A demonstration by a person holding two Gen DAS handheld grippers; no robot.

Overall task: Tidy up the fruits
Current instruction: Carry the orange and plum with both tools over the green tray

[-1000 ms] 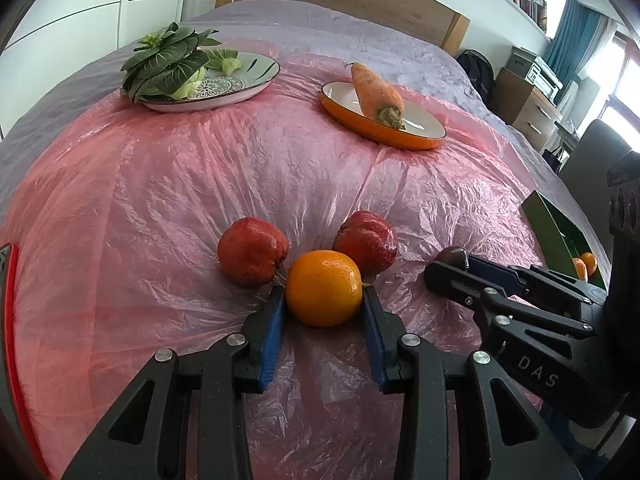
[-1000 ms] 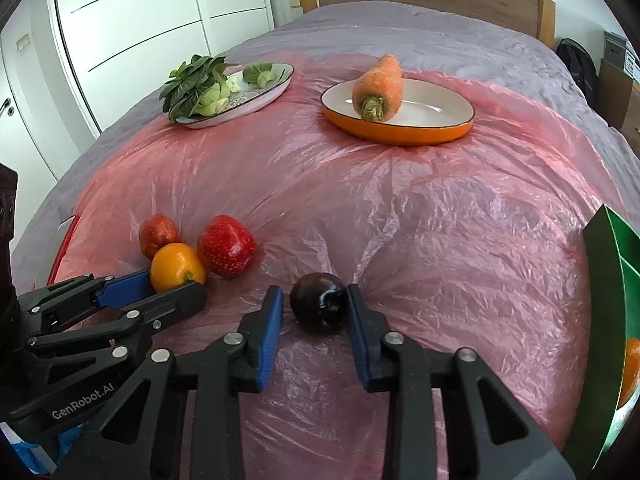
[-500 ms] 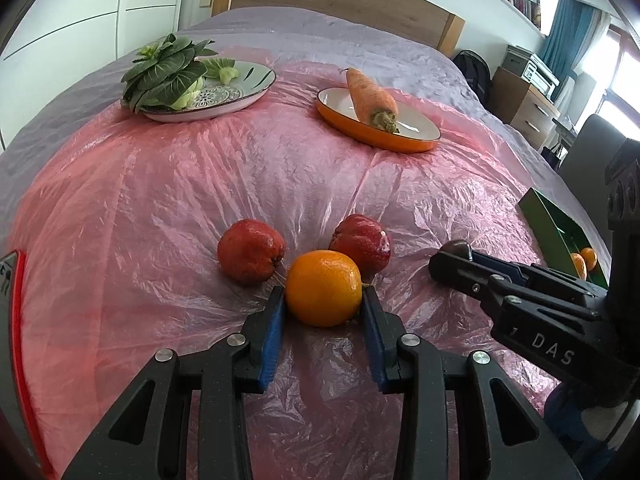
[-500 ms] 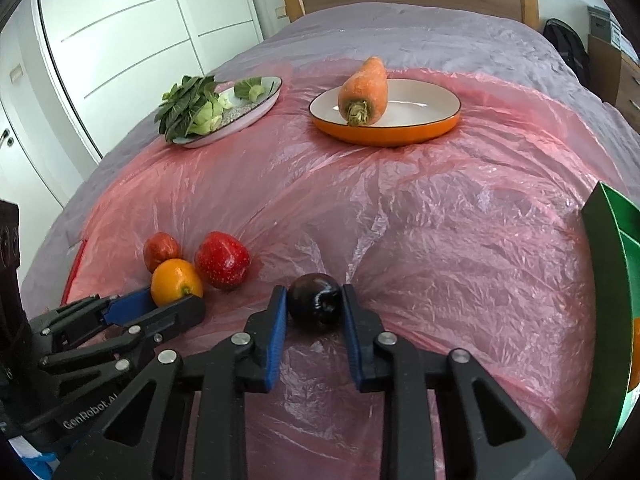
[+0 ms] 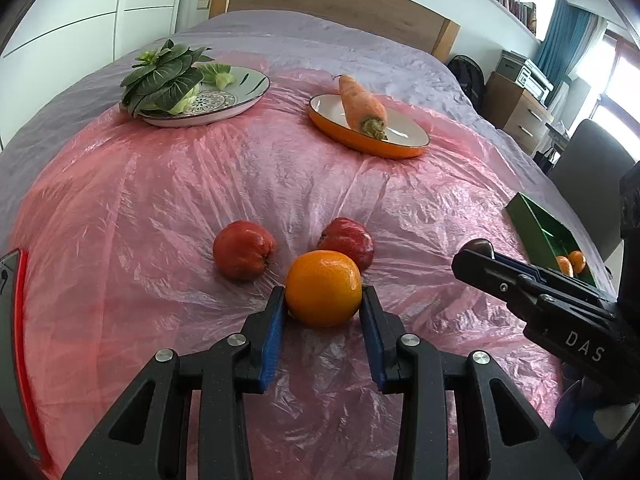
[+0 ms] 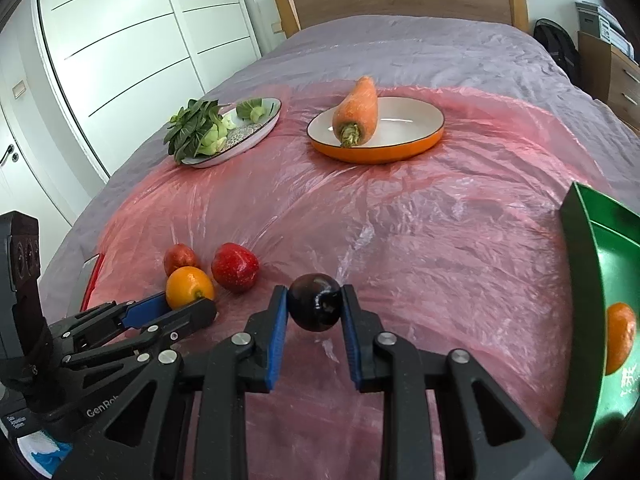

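My left gripper (image 5: 323, 300) is shut on an orange (image 5: 323, 288), held just above the pink plastic sheet (image 5: 180, 200). Two red fruits (image 5: 243, 255) (image 5: 347, 242) lie behind it. My right gripper (image 6: 314, 307) is shut on a dark plum (image 6: 315, 307), lifted off the sheet. In the right wrist view the orange (image 6: 189, 287) shows in the left gripper (image 6: 182, 304), with the red fruits (image 6: 234, 267) (image 6: 180, 258) beside it. A green tray (image 6: 576, 248) at the right holds an orange fruit (image 6: 619, 343).
A carrot (image 5: 362, 104) lies on an orange dish (image 5: 404, 148) at the back. Leafy greens (image 5: 164, 76) lie on a patterned plate (image 5: 240, 98) at the back left. The green tray (image 5: 536, 228) with small oranges sits at the bed's right edge. A red-edged object (image 5: 20, 320) lies at the left.
Both grippers have closed onto their fruit and risen slightly: the left on the orange, the right on the plum. The views have pulled back and up a little.
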